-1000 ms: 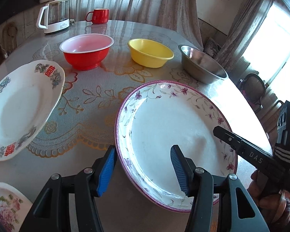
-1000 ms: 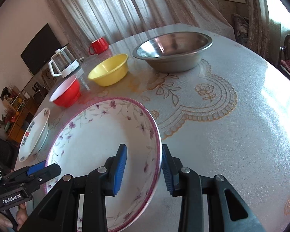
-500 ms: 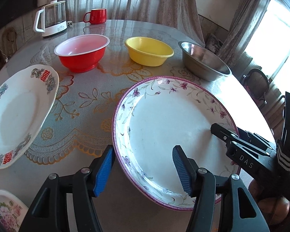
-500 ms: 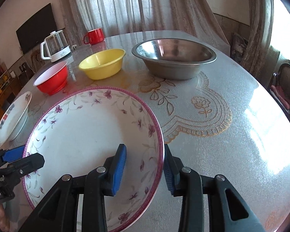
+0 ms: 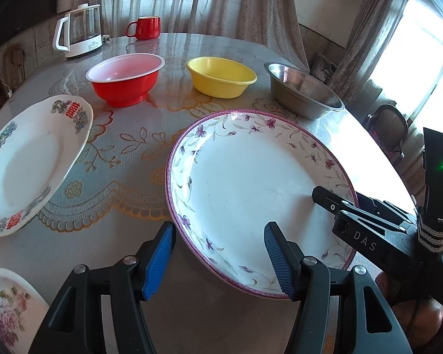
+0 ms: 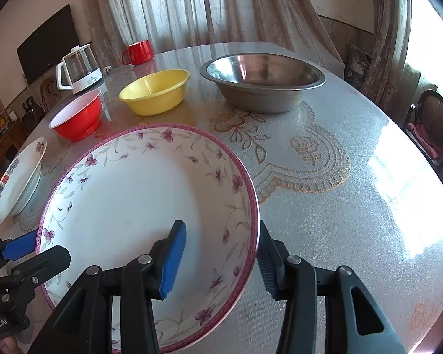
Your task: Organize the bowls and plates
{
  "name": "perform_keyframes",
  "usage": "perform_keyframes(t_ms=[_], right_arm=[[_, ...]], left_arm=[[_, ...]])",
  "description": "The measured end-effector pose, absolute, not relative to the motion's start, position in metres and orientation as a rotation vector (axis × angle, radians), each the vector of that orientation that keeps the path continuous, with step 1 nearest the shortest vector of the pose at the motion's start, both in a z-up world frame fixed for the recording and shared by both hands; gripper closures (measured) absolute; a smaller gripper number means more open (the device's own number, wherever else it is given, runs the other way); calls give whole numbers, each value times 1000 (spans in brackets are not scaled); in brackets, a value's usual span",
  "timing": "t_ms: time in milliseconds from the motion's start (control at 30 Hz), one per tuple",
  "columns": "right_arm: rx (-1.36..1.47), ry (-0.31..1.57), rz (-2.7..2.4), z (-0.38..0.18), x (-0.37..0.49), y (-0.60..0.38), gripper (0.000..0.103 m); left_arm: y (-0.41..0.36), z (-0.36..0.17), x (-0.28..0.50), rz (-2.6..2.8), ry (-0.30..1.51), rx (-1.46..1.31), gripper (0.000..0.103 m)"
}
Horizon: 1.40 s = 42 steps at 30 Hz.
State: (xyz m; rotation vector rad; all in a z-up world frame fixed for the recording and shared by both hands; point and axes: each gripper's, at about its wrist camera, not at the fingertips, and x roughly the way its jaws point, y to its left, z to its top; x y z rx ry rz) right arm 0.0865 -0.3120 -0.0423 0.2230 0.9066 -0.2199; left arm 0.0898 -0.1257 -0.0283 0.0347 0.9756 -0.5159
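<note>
A big white plate (image 5: 251, 188) with a purple rim and small flowers lies on the table in front of both grippers. My left gripper (image 5: 218, 259) is open astride its near rim, one blue pad outside and one over the plate, neither pressing. My right gripper (image 6: 220, 259) straddles the plate's right rim (image 6: 252, 221); its jaws are opening and a gap shows at the inner pad. Each gripper also appears in the other's view, the right gripper (image 5: 339, 197) and the left gripper (image 6: 40, 252). Behind stand a red bowl (image 5: 125, 79), a yellow bowl (image 5: 221, 76) and a steel bowl (image 5: 302, 91).
A white plate with red characters (image 5: 29, 162) lies to the left, and a small rose-patterned plate (image 5: 6, 309) at the near left corner. A glass kettle (image 5: 78, 29) and a red mug (image 5: 144, 28) stand at the far edge. A chair (image 5: 389, 129) stands beyond the table's right edge.
The right jaws have spread apart from the plate's rim, and the right view has rolled level. The left jaws stand slightly wider. The plate stays in place.
</note>
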Motion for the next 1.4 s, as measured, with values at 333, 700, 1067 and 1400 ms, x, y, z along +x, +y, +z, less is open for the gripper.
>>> perform_keyframes(t_ms=[333,700,1067,1400], right_arm=[[226,936,-215,-40,74,-305,55],[195,946,-232,-36,64,-296,56],[188,920,-245,-34,56,-304,78],[153,910,-171,-34,62,-295,75]], left_arm=[[-123,-34,70,-527,981,47,40],[-117,-32,69,-496,981,27,41],[-118,-32,73,-520,975,1,62],[-109,-32,78,-507,968,-16,64]])
